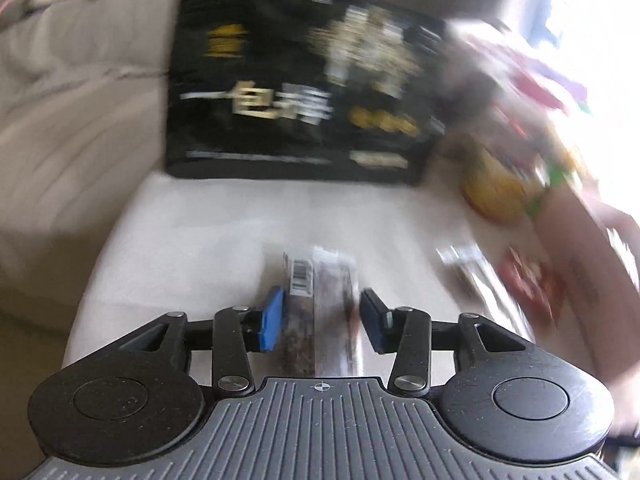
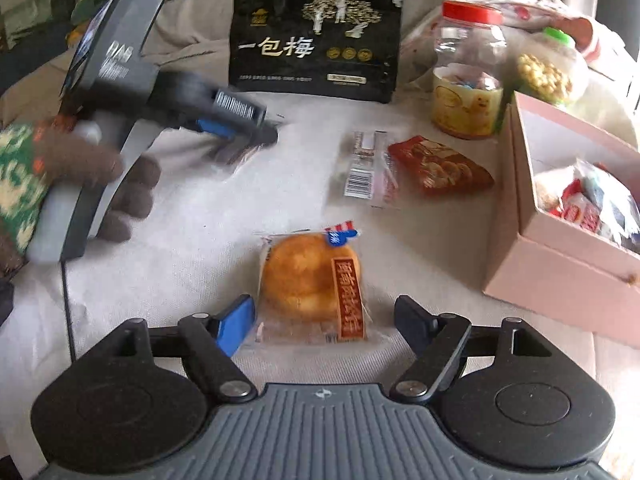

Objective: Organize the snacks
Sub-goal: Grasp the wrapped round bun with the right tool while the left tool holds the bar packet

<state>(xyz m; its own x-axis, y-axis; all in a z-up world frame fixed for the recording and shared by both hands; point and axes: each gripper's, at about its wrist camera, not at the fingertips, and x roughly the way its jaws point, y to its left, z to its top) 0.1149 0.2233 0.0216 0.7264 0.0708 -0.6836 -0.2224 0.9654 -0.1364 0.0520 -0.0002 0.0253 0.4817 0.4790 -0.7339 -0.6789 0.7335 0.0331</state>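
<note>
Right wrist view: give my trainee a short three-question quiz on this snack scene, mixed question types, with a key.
1. True or false: the round pastry lies between the right gripper fingers, ungripped.
2. Which container already holds wrapped snacks? A. pink box B. red-lidded jar C. black bag
3. Fill in: the left gripper straddles a dark snack ____.

Key: 1 true. 2 A. 3 bar.
</note>
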